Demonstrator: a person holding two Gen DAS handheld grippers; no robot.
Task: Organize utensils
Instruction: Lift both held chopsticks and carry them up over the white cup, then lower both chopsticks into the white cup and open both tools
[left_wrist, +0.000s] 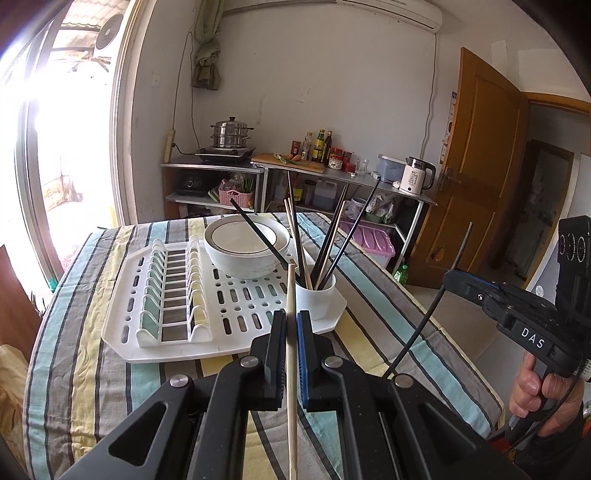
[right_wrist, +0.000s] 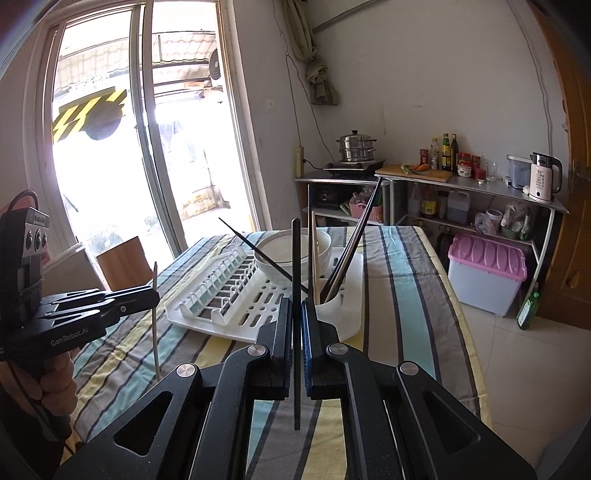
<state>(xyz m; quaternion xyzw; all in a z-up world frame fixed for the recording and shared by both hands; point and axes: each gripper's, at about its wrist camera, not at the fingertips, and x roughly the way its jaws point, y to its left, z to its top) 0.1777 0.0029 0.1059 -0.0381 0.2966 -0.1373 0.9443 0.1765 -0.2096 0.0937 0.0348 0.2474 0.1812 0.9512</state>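
Left wrist view: left gripper (left_wrist: 291, 321) pinching pale wooden chopstick (left_wrist: 291, 354), right gripper (right_wrist: 297, 310) pinching black chopstick (right_wrist: 296, 332); several already in white cup (left_wrist: 317, 295) at white drying rack's (left_wrist: 122, 332) corner.

Both views are being flooded with daylight from the glass door (right_wrist: 110, 158), which is being blown out to white glare. Straight lines are being bent by fisheye distortion, and the corners are being darkened; focus is being kept sharp.
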